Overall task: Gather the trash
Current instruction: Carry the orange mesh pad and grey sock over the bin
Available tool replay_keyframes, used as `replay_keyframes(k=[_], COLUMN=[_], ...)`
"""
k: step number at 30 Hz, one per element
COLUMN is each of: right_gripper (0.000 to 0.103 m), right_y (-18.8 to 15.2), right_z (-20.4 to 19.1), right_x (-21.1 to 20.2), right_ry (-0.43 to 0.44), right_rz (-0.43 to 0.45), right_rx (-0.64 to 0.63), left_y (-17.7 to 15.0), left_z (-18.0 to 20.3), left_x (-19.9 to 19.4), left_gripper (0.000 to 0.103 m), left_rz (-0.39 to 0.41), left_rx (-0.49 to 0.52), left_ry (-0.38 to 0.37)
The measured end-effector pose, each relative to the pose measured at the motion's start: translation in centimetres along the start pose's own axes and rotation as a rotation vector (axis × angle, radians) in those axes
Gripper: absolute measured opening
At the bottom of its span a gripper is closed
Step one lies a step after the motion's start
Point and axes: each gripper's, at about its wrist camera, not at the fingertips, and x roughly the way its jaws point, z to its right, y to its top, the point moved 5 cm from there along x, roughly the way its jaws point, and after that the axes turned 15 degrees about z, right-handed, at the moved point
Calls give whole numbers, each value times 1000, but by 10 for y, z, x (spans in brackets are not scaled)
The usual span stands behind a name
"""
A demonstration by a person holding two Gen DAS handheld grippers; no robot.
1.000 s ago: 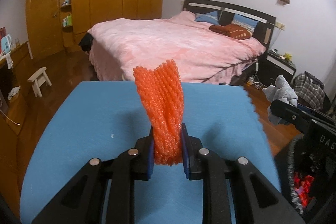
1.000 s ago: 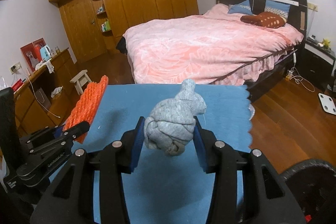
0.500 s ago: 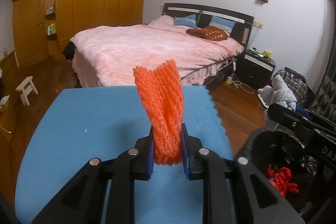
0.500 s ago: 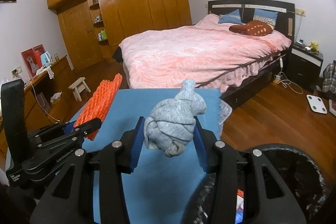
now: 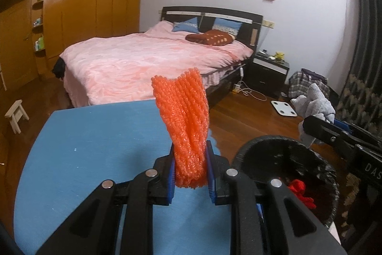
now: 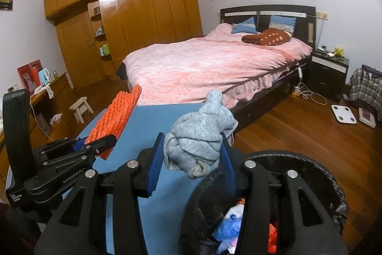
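An orange foam net sleeve stands upright between the jaws of my left gripper, its long axis running up and away from the pads, its frayed top flaring above them. The jaws are nearly together, pinching its lower end. In my right gripper, a knotted grey sock sits wedged between blue pads, its narrow end pointing up and forward; the jaws stand partly apart, pressed on its sides. Below and just right of both jaws is a round bin with a black liner. Inside I see red scraps, a blue and white wrapper and something orange. A blue table top lies under the left jaws.
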Motion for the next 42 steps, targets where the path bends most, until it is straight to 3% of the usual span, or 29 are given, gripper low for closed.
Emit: replay_keyframes(k=[23,34,42], right_gripper=[43,44,44], right_y=[-9,-35,-49], right_z=[65,107,126], right_x=[-90,-102,-95], right_ry=[-171,-277,-302], right_rz=[60,18,-11], right_rx=[29,67,75], left_y=[5,-19,-30], left_z=[117,158,170], left_x=[-31,-9,11], left_gripper=[21,21,21], left_rz=[47,-6,-36], left_rx=[102,138,158], left_ry=[-198,-289,-312])
